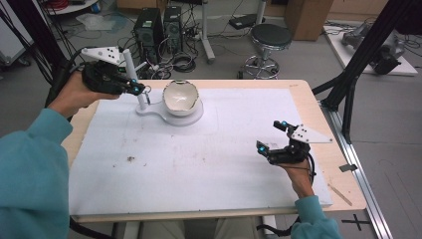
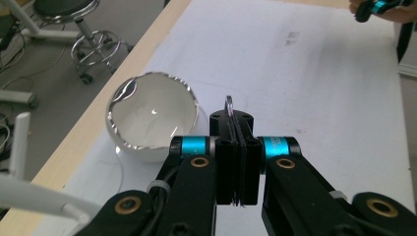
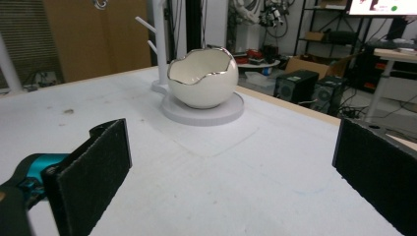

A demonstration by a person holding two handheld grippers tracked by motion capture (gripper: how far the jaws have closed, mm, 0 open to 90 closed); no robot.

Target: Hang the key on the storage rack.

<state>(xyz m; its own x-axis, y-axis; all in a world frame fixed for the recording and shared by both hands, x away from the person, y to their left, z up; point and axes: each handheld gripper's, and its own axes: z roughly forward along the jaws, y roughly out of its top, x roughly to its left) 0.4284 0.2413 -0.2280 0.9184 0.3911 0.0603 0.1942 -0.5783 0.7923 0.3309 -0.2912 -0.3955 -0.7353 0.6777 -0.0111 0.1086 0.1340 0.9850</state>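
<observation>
From the high view I have the left claw (image 1: 139, 89) up at the far left of the bench (image 1: 199, 164), just beside the thin white post (image 1: 130, 67) of the stand. In the left gripper view its two black jaws are pressed together on a thin, clear ring-like piece (image 2: 229, 104), whose rounded top edge pokes up above the pads; I cannot tell exactly what the piece is. Just past that claw sits the white egg-shaped ceramic bowl with a jagged silver rim (image 1: 179, 98), upright on the round white base of the stand (image 1: 194, 118), open side up.

The right claw (image 1: 271, 137) is well apart from all that, near the right edge of the bench over the white foam sheet (image 1: 164, 169). In the right gripper view its black padded jaws stand wide apart with nothing between them, and they look across the sheet towards the bowl (image 3: 202, 78) and the post with short pegs (image 3: 158, 39) behind it.

On the floor beyond the bench I see a black round stool (image 1: 270, 37) and two dark computer towers (image 1: 159, 25).
</observation>
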